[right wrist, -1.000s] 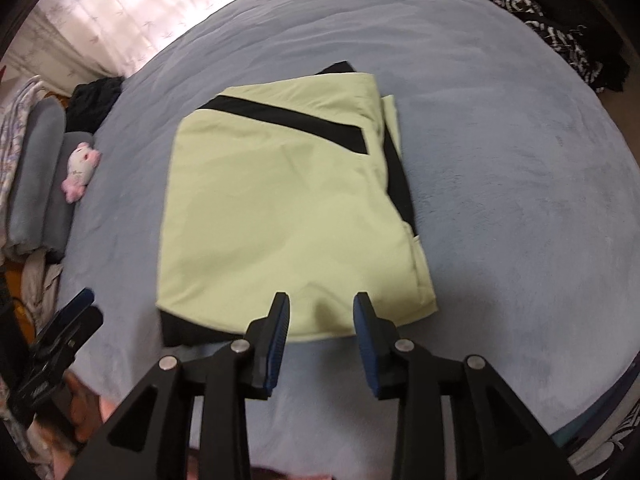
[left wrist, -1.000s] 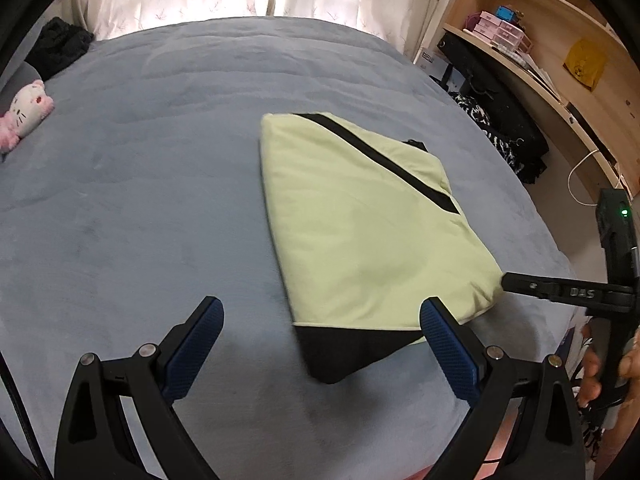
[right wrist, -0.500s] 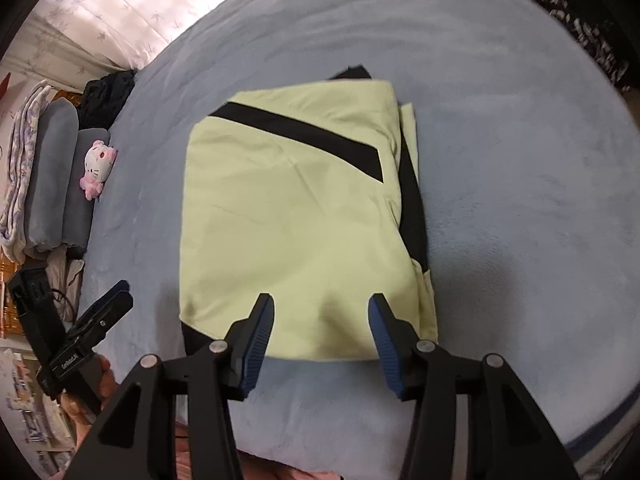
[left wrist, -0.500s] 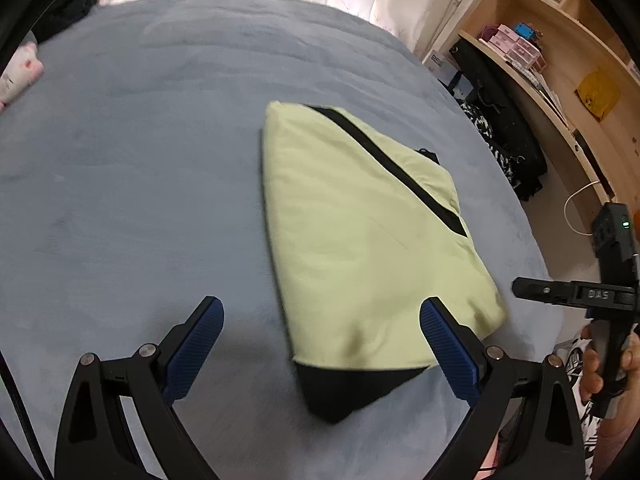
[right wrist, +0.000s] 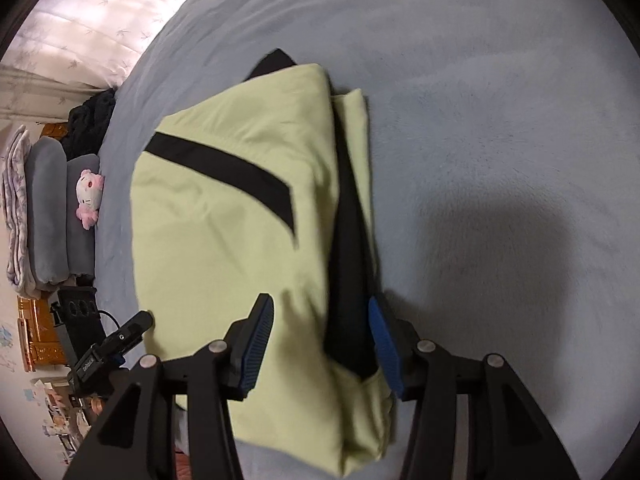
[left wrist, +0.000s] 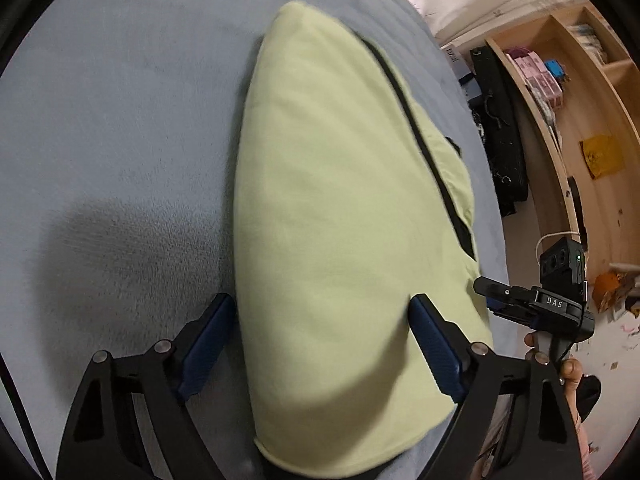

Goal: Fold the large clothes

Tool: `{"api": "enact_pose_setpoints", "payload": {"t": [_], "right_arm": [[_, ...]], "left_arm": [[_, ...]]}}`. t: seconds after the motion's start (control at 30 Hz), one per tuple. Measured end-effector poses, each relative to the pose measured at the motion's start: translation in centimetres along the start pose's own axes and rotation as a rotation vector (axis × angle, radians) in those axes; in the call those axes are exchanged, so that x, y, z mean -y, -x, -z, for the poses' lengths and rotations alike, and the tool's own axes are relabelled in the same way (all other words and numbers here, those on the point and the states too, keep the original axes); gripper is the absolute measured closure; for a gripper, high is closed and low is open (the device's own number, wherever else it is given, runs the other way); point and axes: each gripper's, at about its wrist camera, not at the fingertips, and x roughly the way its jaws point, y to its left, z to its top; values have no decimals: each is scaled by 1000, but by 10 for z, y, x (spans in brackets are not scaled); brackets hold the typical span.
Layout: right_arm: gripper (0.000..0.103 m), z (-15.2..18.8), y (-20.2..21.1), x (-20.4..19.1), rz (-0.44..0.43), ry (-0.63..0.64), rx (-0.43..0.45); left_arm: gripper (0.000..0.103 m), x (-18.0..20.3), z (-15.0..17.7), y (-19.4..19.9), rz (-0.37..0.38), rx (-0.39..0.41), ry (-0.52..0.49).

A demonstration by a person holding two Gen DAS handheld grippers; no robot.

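Observation:
A folded light-green garment with black stripes (left wrist: 340,208) lies on the blue-grey bed (left wrist: 120,120). My left gripper (left wrist: 324,316) is open, its blue pads astride the garment's near left edge, low over the cloth. My right gripper (right wrist: 320,320) is open, its pads astride the garment's (right wrist: 224,216) near right part, over the black band (right wrist: 348,280). Each gripper also shows in the other's view: the right one (left wrist: 532,304), the left one (right wrist: 116,340). Neither holds the cloth.
A pink and white plush toy (right wrist: 90,196), grey pillows (right wrist: 48,208) and dark clothes (right wrist: 92,120) lie at the bed's far end. Wooden shelves (left wrist: 568,120) with boxes and a black bag (left wrist: 500,136) stand beside the bed. Curtains (right wrist: 80,40) hang behind.
Both grippers have moved forward and down onto the garment's near edge. The right gripper has opened wider. The garment has not moved.

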Motion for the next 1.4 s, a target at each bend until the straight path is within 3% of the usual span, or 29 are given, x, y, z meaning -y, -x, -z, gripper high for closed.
{"api": "enact_pose_setpoints", "payload": {"t": [0.3,0.43,0.6,0.77,0.9,0.97,1.07,1.13,1.2,1.3,1.4], "right_arm": [[53,-12,4,9,-34,83,-34],[53,-15,-6,20,-79,70,-59],[50,-17,-27,23,-202,75,-83],[46,-18,-43,19,-302,50,-51],[47,-16,-46,14,-327,52,4],[50,-13,-45,10,-310,54,48],[65,-7,-42,3,-256,82,86],[78,-7,-41,-1,-251,89,90],[84,-2,-37,-17,-203,130,107],[90,6,-26,-36,-142,213,143],[92,15,-11,-57,-156,252,179]], "left_arm": [[16,5,-12,-22,39,7,-26],[14,14,-17,-30,20,-7,-104],[11,29,-21,-41,-17,-20,-228],[11,28,-26,-46,27,-12,-275],[11,27,-27,-47,71,10,-289],[19,29,-28,-47,69,31,-276],[37,28,-30,-45,100,55,-224],[44,37,-36,-46,80,62,-209],[51,47,-35,-42,48,74,-233],[60,60,-34,-35,12,99,-272],[66,66,-33,-24,11,109,-283]]}}
